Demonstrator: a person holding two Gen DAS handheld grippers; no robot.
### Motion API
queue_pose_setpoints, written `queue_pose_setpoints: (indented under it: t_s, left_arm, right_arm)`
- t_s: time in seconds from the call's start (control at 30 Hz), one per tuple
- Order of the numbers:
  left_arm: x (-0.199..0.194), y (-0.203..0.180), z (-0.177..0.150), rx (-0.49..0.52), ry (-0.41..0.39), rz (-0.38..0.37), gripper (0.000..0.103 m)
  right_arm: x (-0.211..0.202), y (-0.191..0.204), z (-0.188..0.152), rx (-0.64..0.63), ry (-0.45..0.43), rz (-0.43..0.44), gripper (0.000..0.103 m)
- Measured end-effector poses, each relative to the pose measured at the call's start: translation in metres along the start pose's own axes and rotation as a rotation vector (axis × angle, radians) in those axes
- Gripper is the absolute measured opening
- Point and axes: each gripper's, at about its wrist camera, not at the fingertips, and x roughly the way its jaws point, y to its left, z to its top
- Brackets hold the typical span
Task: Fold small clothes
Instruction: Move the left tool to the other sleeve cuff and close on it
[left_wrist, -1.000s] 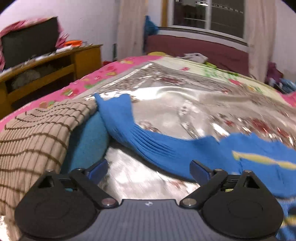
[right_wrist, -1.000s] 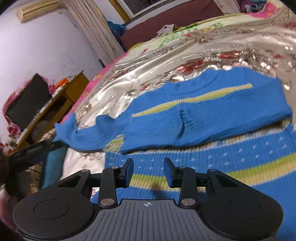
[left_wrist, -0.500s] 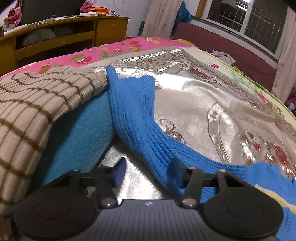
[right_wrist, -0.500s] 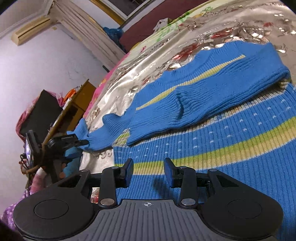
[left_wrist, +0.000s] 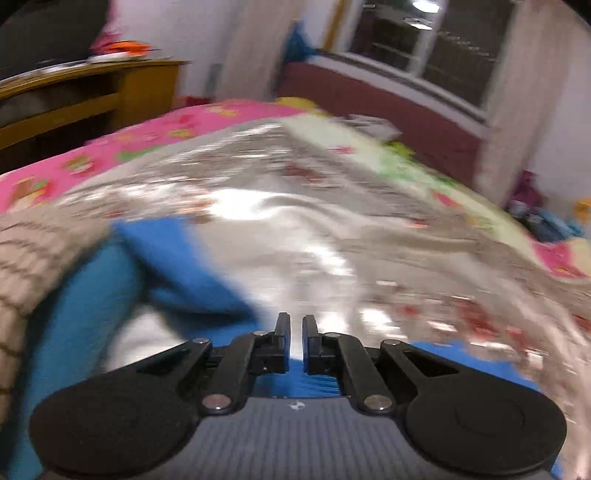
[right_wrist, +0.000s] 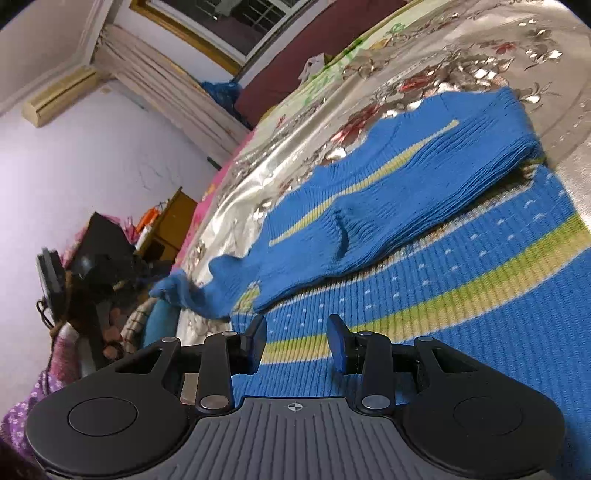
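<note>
left gripper (left_wrist: 296, 330): fingers nearly together, pinching blue sweater (right_wrist: 424, 236) sleeve (left_wrist: 192, 266)
right gripper (right_wrist: 296, 341): fingers apart, level above sweater's striped body

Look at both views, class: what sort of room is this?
Most likely a home bedroom: a bed with a shiny bedspread, a curtained window, a wooden cabinet, and a blue sweater laid out.

left tongs (left_wrist: 296, 332) pinched (right tongs (right_wrist: 297, 341) apart)

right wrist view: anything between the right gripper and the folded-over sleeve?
Only the blue sweater body with its yellow-green stripe. Nothing else lies between the right gripper and the folded-over sleeve.
</note>
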Motion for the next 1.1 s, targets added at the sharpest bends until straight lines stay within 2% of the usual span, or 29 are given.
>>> queue_pose_setpoints:
  t_s: [0.13, 0.17, 0.23, 0.3, 0.37, 0.43, 0.57, 0.67, 0.73, 0.87, 1.0, 1.1]
  left_arm:
    - [-0.019, -0.066, -0.008, 0.136, 0.020, -0.191, 0.011]
    - [-0.025, -0.081, -0.011, 0.174, 0.021, -0.222, 0.011]
    - [-0.035, -0.094, -0.014, 0.200, 0.014, -0.236, 0.012]
    - [-0.041, -0.088, -0.014, 0.177, 0.001, -0.195, 0.013]
    - [-0.043, -0.070, -0.014, 0.151, -0.009, -0.106, 0.013]
    - [-0.040, -0.040, -0.010, 0.083, 0.006, 0.001, 0.016]
    - [-0.028, 0.016, 0.004, -0.068, 0.022, 0.158, 0.019]
    - [-0.022, 0.035, 0.010, -0.126, 0.024, 0.204, 0.030]
    - [-0.012, 0.036, 0.017, -0.152, 0.032, 0.205, 0.040]
    - [0.008, 0.028, 0.030, -0.151, 0.046, 0.280, 0.046]
    - [0.012, 0.041, 0.033, -0.231, 0.037, 0.289, 0.049]
    - [0.026, 0.046, 0.033, -0.229, 0.057, 0.321, 0.049]
  right_arm:
    - [-0.012, -0.008, 0.006, 0.017, -0.032, 0.000, 0.037]
    - [-0.015, -0.010, 0.008, 0.024, -0.037, -0.001, 0.037]
    - [-0.020, -0.015, 0.010, 0.038, -0.050, 0.006, 0.037]
    - [-0.023, -0.017, 0.011, 0.043, -0.052, 0.012, 0.037]
    - [-0.022, -0.017, 0.009, 0.042, -0.042, 0.022, 0.037]
    - [-0.020, -0.015, 0.006, 0.034, -0.027, 0.033, 0.037]
    - [-0.012, -0.014, 0.000, 0.023, 0.009, 0.047, 0.037]
    - [-0.005, -0.017, -0.002, 0.029, 0.032, 0.051, 0.037]
    - [-0.002, -0.021, -0.003, 0.040, 0.043, 0.051, 0.037]
    - [0.003, -0.027, -0.005, 0.055, 0.061, 0.048, 0.037]
    - [0.006, -0.031, -0.006, 0.064, 0.074, 0.059, 0.037]
    - [0.006, -0.033, -0.008, 0.067, 0.081, 0.060, 0.037]
